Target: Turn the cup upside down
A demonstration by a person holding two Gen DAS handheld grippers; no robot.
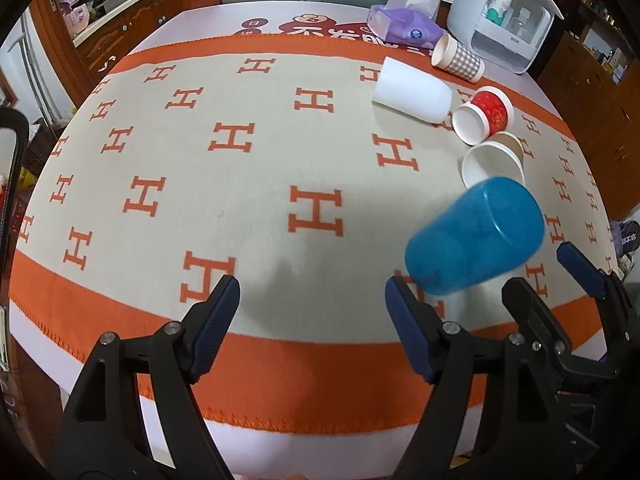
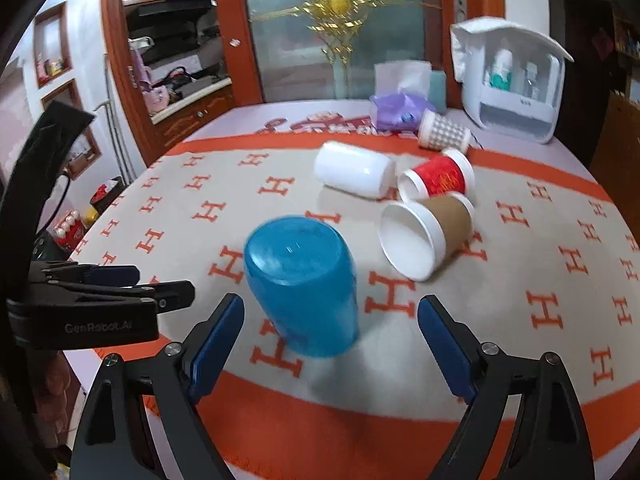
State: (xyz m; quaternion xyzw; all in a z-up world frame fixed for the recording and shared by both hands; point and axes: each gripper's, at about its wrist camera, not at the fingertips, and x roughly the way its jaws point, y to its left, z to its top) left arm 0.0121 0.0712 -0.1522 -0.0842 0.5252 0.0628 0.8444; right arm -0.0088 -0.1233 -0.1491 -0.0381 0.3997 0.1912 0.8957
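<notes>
A blue translucent plastic cup point(image 2: 304, 296) stands upside down on the patterned cloth, base up, slightly blurred; it also shows in the left wrist view point(image 1: 474, 236). My right gripper point(image 2: 332, 324) is open, its blue pads apart on either side of the cup's lower part, not touching it. It also shows at the right of the left wrist view point(image 1: 540, 276). My left gripper point(image 1: 312, 300) is open and empty over the cloth, left of the cup. It also shows at the left edge of the right wrist view point(image 2: 120, 280).
Behind the blue cup lie a brown-sleeved paper cup point(image 2: 424, 232), a red cup point(image 2: 438, 176), a white cup point(image 2: 352, 174) and a checked cup point(image 2: 442, 130), all on their sides. A purple tissue pack point(image 2: 396, 112) and a white storage box point(image 2: 512, 80) stand at the table's far side.
</notes>
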